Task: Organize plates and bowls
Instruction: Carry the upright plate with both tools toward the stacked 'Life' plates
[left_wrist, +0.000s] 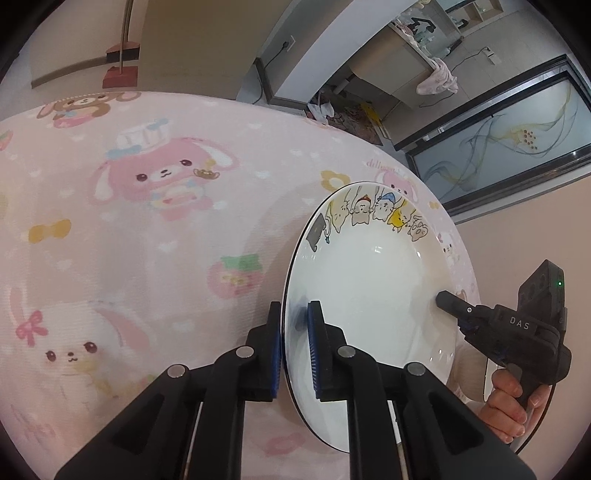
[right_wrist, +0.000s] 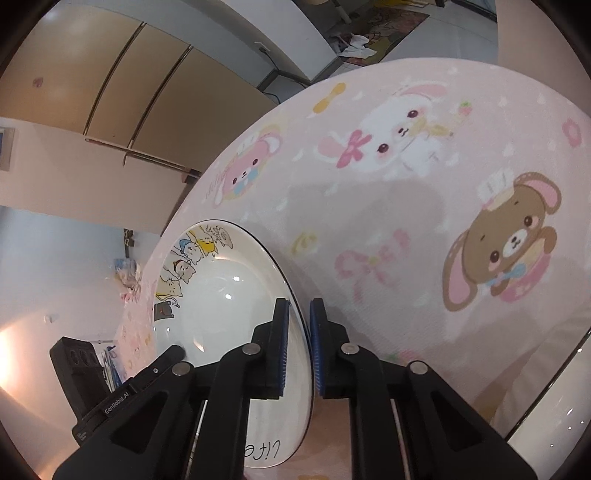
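Left wrist view is showing the left tongs (left_wrist: 295, 343) pinching the near rim of a white plate (left_wrist: 369, 288) with cartoon cats, one blue pad above the rim and one below. The plate is being held tilted over the pink cartoon-print desk (left_wrist: 147, 221), close to its right-hand edge. The right tongs (left_wrist: 443, 299) are meeting the opposite rim; from the right wrist view the right tongs (right_wrist: 299, 347) are straddling the plate (right_wrist: 221, 295) rim narrowly, one pad seemingly against the inner face, the other perhaps a sliver off the underside, so a firm clamp there cannot be confirmed. A second glossy white rim (right_wrist: 554, 417) is showing at the lower right of that view, partly cut off.

The risks, as I judge them: glazed ceramic is slippery, and both grips are only on thin edges, so uneven pulling between the two hands could be twisting the plate loose. With the desk edge so near, a slip might be sending it to the floor. Lowering it carelessly could also be knocking it against the neighbouring dish.
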